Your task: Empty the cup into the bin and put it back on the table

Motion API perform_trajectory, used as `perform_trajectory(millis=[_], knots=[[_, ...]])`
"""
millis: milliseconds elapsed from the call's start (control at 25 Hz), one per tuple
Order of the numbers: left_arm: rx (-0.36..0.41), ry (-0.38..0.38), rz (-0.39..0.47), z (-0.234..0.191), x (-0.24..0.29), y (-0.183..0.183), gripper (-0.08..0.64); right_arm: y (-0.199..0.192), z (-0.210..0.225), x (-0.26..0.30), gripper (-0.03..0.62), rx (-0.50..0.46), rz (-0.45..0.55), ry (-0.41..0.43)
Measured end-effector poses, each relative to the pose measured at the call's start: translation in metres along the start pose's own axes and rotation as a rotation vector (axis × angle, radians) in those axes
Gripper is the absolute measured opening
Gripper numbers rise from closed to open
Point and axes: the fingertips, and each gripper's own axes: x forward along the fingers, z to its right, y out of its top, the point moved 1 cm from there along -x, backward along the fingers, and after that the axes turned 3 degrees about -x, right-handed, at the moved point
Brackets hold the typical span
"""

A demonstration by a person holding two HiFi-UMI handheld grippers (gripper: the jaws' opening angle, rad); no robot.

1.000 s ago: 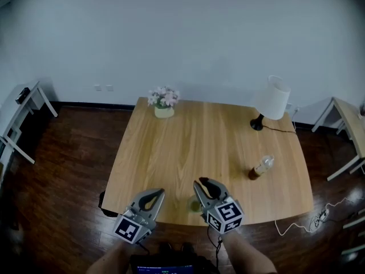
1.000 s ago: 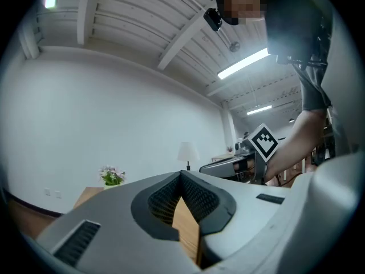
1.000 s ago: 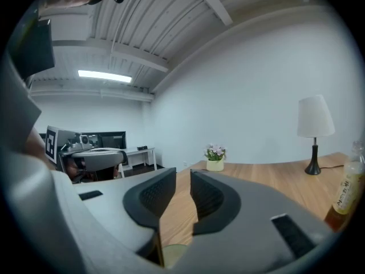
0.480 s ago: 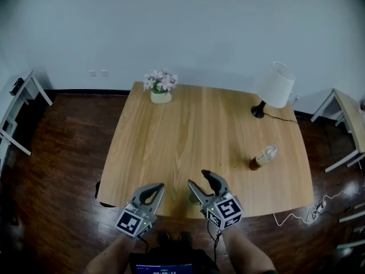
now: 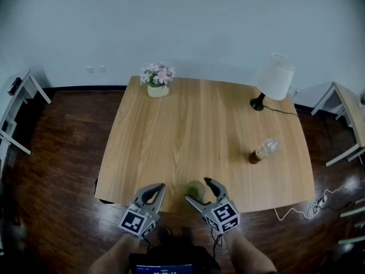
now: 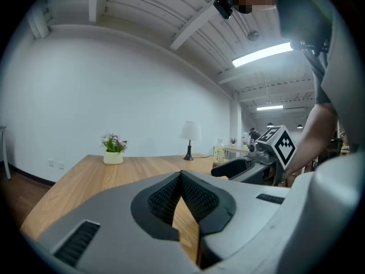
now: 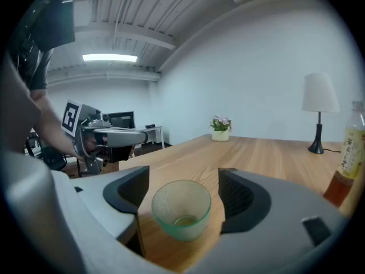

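A small green glass cup (image 7: 181, 209) stands upright on the wooden table (image 5: 188, 130) close to its near edge, also seen from the head view as the cup (image 5: 195, 189). My right gripper (image 7: 181, 196) has its jaws opening around the cup; a gap shows on both sides and the pads do not touch it. From above, the right gripper (image 5: 201, 190) straddles the cup. My left gripper (image 5: 152, 193) hovers at the near edge to the cup's left, shut with nothing in it, its pads (image 6: 194, 196) meeting.
A bottle of brown liquid (image 5: 261, 152) stands at the right of the table, a white lamp (image 5: 274, 79) at the far right corner, a flower pot (image 5: 156, 77) at the far left corner. Dark wooden floor surrounds the table. No bin shows.
The right gripper's jaws have spread apart and let go of the cup, which now stands free on the table. Both grippers have drawn slightly toward the near edge.
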Motion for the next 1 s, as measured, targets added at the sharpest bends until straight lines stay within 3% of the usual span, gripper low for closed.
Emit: perform_trajectory(millis=[80,480,1000], knots=[[-0.008,0.013,-0.010,-0.001,0.000,-0.006,-0.009,-0.009,-0.001,0.001,0.442,0.005,-0.014,0.003],[-0.062,0.104,-0.052,-0.017,-0.012,-0.040,-0.008,-0.043,-0.006,0.015,0.442,0.016,-0.051,0.038],[-0.076,0.066,-0.094,-0.009,-0.005,-0.064,-0.008,-0.059,-0.005,0.037,0.442,0.017,-0.027,0.025]])
